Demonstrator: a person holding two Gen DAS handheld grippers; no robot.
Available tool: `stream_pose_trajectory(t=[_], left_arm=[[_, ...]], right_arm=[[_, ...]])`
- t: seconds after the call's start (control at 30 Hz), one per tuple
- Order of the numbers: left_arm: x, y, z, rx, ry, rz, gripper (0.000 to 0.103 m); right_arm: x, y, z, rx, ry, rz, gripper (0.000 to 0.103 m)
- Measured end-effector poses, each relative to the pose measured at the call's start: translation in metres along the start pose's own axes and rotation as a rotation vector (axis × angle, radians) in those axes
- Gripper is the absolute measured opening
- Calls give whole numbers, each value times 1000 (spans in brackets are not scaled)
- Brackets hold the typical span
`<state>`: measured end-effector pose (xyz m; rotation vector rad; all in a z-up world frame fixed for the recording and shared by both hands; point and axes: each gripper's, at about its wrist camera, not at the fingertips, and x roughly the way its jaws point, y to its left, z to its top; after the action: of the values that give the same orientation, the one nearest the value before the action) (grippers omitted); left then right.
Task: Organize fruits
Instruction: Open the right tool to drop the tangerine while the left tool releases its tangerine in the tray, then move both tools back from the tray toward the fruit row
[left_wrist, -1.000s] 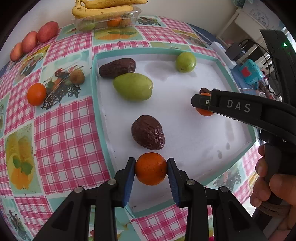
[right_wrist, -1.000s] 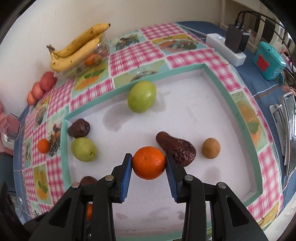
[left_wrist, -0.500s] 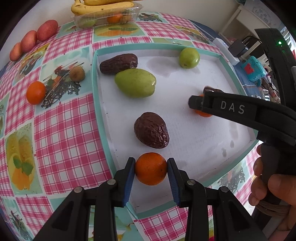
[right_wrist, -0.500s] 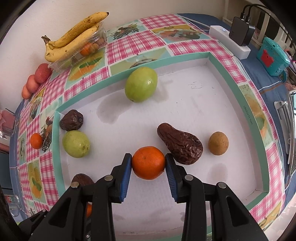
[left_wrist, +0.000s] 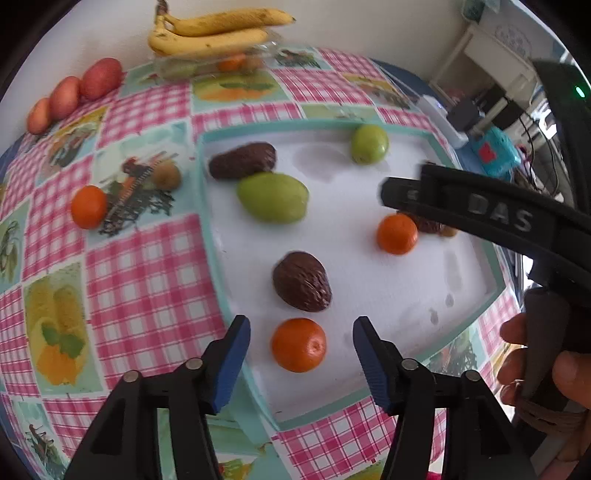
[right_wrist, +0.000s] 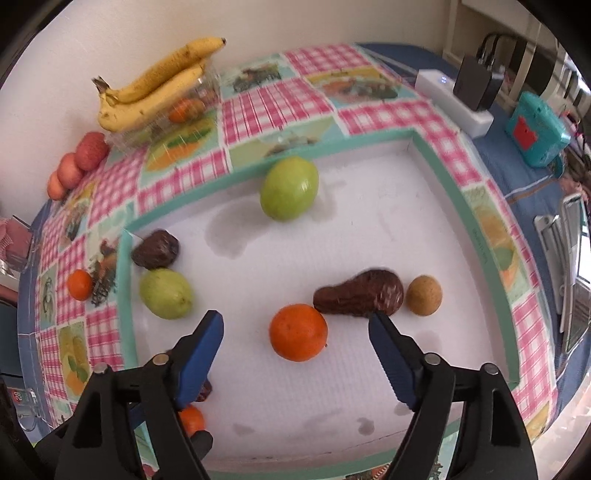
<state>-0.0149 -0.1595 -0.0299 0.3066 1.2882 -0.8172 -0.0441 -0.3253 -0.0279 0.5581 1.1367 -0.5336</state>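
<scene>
A white tray with a teal rim (left_wrist: 207, 206) holds fruit. My left gripper (left_wrist: 301, 350) is open, its jaws either side of an orange (left_wrist: 298, 344) that rests on the tray near its front edge. A dark avocado (left_wrist: 302, 281) lies just beyond it. My right gripper (right_wrist: 295, 328) is open around a second orange (right_wrist: 297, 331) on the tray, which touches a long dark avocado (right_wrist: 360, 297). That orange also shows in the left wrist view (left_wrist: 396, 234), under the right gripper's arm.
The tray also holds a green mango (left_wrist: 272, 197), a round green fruit (right_wrist: 289, 193), another dark avocado (left_wrist: 242, 160) and a small brown fruit (right_wrist: 424, 295). On the checked cloth lie an orange (left_wrist: 88, 206), a kiwi (left_wrist: 167, 175), bananas (left_wrist: 210, 35) and red fruits (left_wrist: 74, 96).
Both grippers opened and let go of their oranges, which now rest on the tray. Both grippers have drawn back and up a little.
</scene>
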Motion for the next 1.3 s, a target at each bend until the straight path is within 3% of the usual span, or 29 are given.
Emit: stream_pose_trajectory(t=[0.23,0.3,0.37,0.63,0.83,1.1,1.3], left_arm=[[-19,39,9,-106,-77,95,85],[-24,52,11,-150,-100,118,95],[-31,69,13,-198,-128,149,99],[-61,137,11,-391,-228,286,101],[-83,182,0,-523,-283,371,102],[-92,203,-5,-584,-308,365,102],[-90,214,2,-611,-314,297,102]], right_arm=[[-31,-6,6,30,-106,3,84],[-38,-11,6,57,-125,22,84],[-42,-13,6,78,-137,61,84],[-41,17,10,-15,-128,142,84],[-34,44,5,-107,-143,107,84],[-27,82,-5,-201,-132,179,84],[-27,101,-6,-242,-151,184,84]])
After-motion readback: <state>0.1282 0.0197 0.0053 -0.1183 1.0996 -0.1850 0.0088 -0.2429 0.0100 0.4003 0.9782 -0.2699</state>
